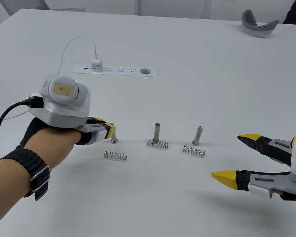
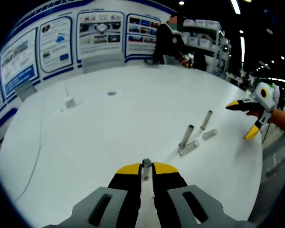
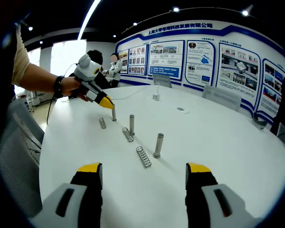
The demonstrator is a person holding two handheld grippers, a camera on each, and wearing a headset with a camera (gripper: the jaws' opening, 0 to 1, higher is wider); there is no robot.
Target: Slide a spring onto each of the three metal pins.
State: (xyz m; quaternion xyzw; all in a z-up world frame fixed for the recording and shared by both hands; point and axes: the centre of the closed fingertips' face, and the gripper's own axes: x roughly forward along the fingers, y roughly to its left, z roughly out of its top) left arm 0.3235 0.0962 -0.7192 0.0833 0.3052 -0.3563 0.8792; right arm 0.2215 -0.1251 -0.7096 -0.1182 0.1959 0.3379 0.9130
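Observation:
Three upright metal pins stand in a row on the white table: left pin [image 1: 114,138], middle pin [image 1: 157,132], right pin [image 1: 199,135]. A loose spring lies in front of each: [image 1: 115,156], [image 1: 157,144], [image 1: 194,151]. My left gripper [image 1: 111,131] is shut on the left pin [image 2: 146,166], whose head sits between the yellow tips. My right gripper [image 1: 232,157] hovers open to the right of the row, holding nothing. From the right gripper [image 3: 144,168] view, the nearest pin [image 3: 157,145] and its spring [image 3: 142,156] lie ahead between the spread jaws.
A white power strip [image 1: 116,70] with a plugged-in charger and cable lies behind the pins. A grey curved object [image 1: 259,24] rests at the far right corner. A black cable trails from the left gripper. People stand beyond the table's far side.

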